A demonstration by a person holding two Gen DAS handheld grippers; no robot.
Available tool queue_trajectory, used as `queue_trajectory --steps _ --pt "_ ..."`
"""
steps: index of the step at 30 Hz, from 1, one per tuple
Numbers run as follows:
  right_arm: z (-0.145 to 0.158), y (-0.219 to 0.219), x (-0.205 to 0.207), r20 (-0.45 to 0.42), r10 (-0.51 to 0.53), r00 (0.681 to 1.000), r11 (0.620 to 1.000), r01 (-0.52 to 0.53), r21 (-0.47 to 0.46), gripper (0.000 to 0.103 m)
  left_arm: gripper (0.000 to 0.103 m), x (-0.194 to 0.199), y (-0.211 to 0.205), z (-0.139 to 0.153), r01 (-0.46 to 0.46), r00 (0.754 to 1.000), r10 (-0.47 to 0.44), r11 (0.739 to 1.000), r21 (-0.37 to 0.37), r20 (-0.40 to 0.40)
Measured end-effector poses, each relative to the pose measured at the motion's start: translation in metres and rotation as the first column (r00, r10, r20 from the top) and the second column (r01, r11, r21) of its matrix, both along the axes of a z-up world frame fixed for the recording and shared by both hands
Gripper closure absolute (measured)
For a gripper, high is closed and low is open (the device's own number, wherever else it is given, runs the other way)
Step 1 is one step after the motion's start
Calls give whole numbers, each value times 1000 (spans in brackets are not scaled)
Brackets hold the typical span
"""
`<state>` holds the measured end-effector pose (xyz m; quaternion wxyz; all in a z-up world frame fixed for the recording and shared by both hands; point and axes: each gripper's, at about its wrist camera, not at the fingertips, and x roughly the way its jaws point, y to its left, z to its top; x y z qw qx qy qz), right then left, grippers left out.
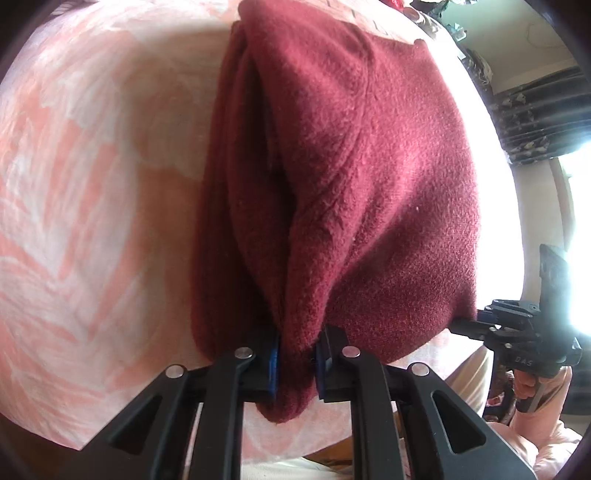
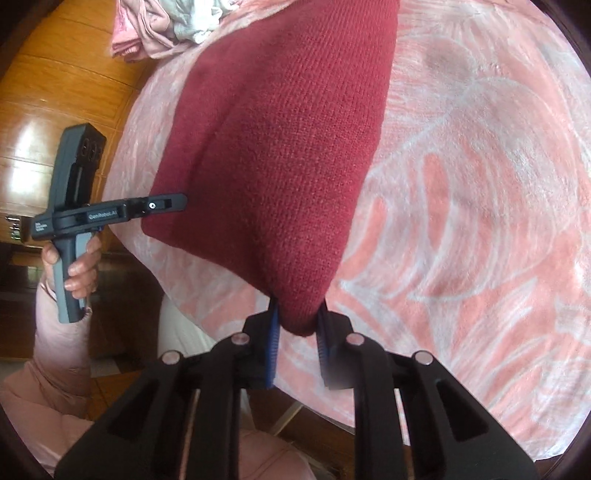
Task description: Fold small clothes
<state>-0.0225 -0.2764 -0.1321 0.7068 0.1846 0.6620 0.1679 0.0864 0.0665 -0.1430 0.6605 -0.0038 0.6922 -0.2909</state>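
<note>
1. The maroon knit garment (image 1: 354,177) lies on a bed covered by a pink leaf-print sheet (image 1: 92,184). In both wrist views it fills the middle of the frame and runs from the bottom centre up toward the top edge.
2. The left hand-held gripper (image 1: 297,363) is closed down on one near corner of the garment, and cloth bulges out between its blue pads (image 1: 272,363).
3. The right hand-held gripper (image 2: 297,345) is likewise clamped on the other near corner, at the bottom centre of its view.
4. The garment's long axis points away from both grippers, so folding likely means carrying the near edge up and over toward the far end. Neither hand is clearly nearer.
5. Readable writing: "GenRobot.AI" on the left gripper's body at mid-left of the right wrist view, and "DAS" on the right gripper's body at lower right of the left wrist view.
6. A pile of pale clothes (image 2: 170,26) sits at the upper left of the right wrist view.
</note>
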Motion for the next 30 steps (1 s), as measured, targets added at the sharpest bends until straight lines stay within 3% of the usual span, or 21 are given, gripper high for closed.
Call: queue_trajectory --steps 7,9,11,13,15,19,24,29,30 --pt "-19 -2 -5 4 1 1000 999 -1 -53 83 82 -2 -11 9 25 998 -27 999 36 52" --pt "-16 4 -2 11 4 1000 999 -3 -52 80 73 -3 -12 16 25 998 -27 999 26 61" --pt "-9 10 -1 21 8 1000 999 -7 -49 76 52 -8 -20 28 31 995 -34 999 36 88" --pt "6 9 -6 46 4 999 998 -1 -66 64 46 -7 -21 41 35 989 -44 997 64 141" --pt "18 -1 -5 81 1 997 997 5 -73 63 40 2 -20 53 27 987 -33 999 43 159" --pt "46 -17 7 152 -23 988 995 37 -91 61 39 35 -28 68 7 979 -17 999 52 202" --pt "65 -32 50 206 -57 977 985 88 -147 53 39 84 -40 59 -45 982 34 997 56 188" --pt "61 -41 95 210 -77 975 978 114 -172 52 41 122 -56 44 -90 987 87 996 16 133" --pt "59 -42 103 211 -75 975 976 115 -184 52 45 130 -56 37 -97 988 95 995 12 120"
